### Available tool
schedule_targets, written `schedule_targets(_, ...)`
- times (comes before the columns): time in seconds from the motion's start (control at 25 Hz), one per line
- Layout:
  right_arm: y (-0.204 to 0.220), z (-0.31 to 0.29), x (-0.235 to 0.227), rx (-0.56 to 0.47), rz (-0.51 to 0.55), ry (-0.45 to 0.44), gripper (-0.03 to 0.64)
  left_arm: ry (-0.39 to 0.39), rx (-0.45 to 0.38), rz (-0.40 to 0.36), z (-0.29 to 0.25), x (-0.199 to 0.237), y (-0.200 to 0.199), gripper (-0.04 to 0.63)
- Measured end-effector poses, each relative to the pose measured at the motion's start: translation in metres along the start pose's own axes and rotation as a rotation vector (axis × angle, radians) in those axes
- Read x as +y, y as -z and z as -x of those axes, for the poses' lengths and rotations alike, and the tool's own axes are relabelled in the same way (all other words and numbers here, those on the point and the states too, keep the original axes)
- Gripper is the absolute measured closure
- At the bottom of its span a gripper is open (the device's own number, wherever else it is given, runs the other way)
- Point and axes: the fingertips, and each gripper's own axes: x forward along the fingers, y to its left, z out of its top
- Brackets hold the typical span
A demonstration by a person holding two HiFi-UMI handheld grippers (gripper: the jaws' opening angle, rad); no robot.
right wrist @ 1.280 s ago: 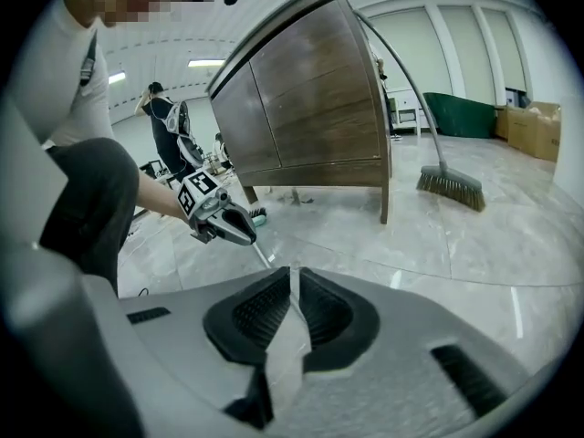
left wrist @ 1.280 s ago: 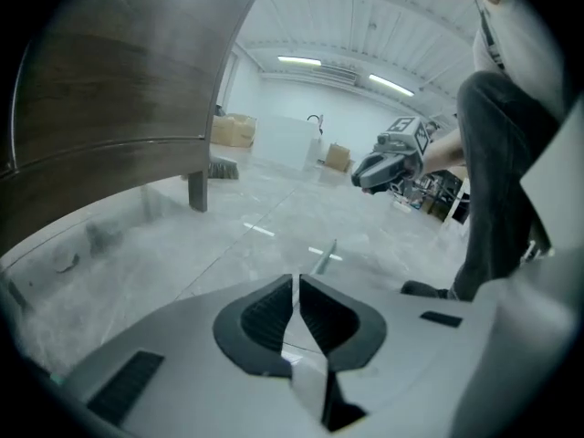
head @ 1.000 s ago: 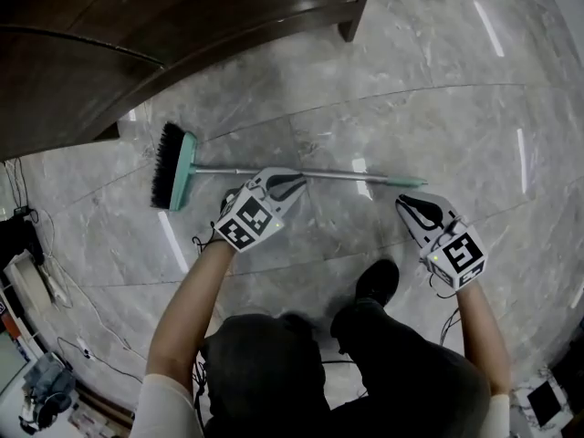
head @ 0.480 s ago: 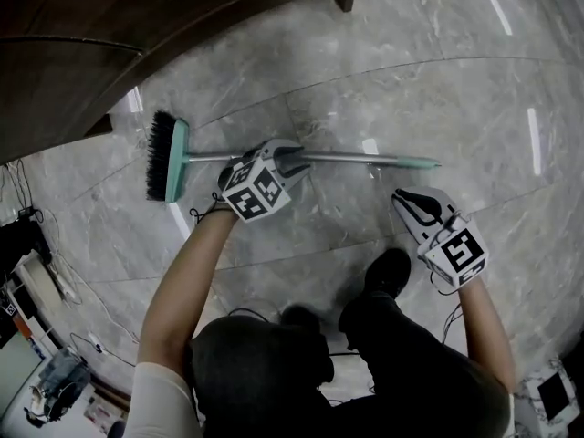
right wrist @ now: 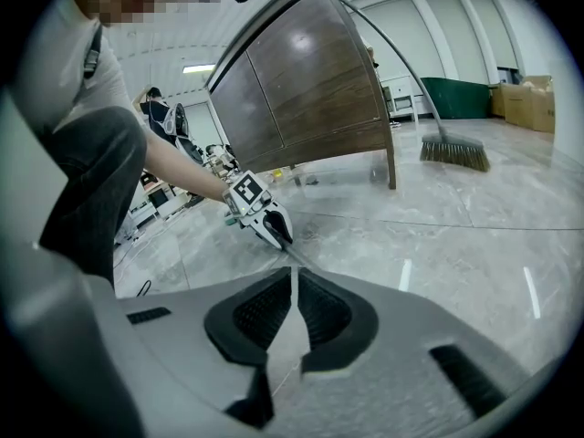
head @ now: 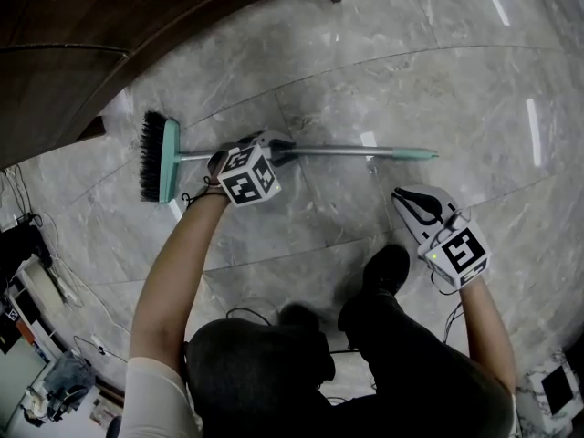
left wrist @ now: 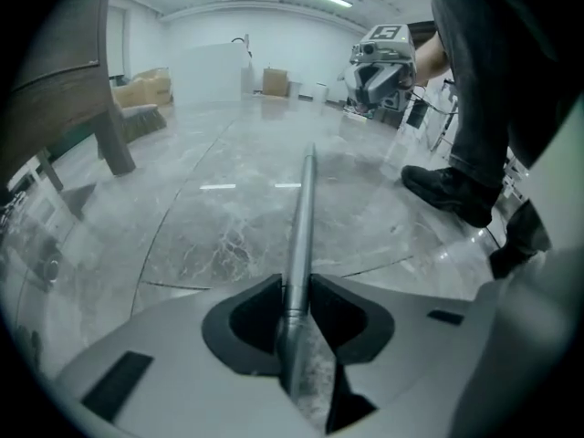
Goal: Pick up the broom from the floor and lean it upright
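The broom lies flat on the marble floor, its black-bristled teal head (head: 160, 158) at the left. Its metal handle (head: 347, 151) runs right to a teal tip (head: 427, 155). My left gripper (head: 276, 148) is down on the handle a short way from the head. Its jaws have just been closing with the handle (left wrist: 303, 217) between them. In the left gripper view both pads of the left gripper (left wrist: 294, 292) lie against the tube. My right gripper (head: 413, 203) hovers just short of the handle's tip. In its own view the right gripper (right wrist: 294, 276) is shut and holds nothing.
A dark wooden cabinet (head: 109, 35) on legs stands beyond the broom head. A second broom (right wrist: 453, 151) leans against it. The person's shoe (head: 388, 267) is planted near the right gripper. Cables and gear (head: 36, 272) lie along the left edge.
My left gripper has sunk onto the handle and rolled, so its marker cube now faces up. Its jaws spread and then closed round the tube. The right gripper has dropped slightly.
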Motion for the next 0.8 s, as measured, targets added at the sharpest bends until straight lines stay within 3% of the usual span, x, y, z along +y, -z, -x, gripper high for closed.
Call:
schedule_targets(0.12, -0.007, 0.0, 0.005, -0.017, -0.001, -0.009, 0.595, 0.004, -0.001, 0.025, 0.001, -0.001, -0.001, 0.505)
schedule_targets(0.32, -0.025, 0.001, 0.008, -0.043, 0.023, -0.018, 0.595, 0.02, 0.01, -0.031, 0.01, -0.006, -0.008, 0.515)
schedule_targets(0.8, -0.069, 0.014, 0.011, -0.097, 0.079, -0.009, 0.614, -0.066, -0.138, 0.109, 0.078, 0.023, -0.054, 0.518)
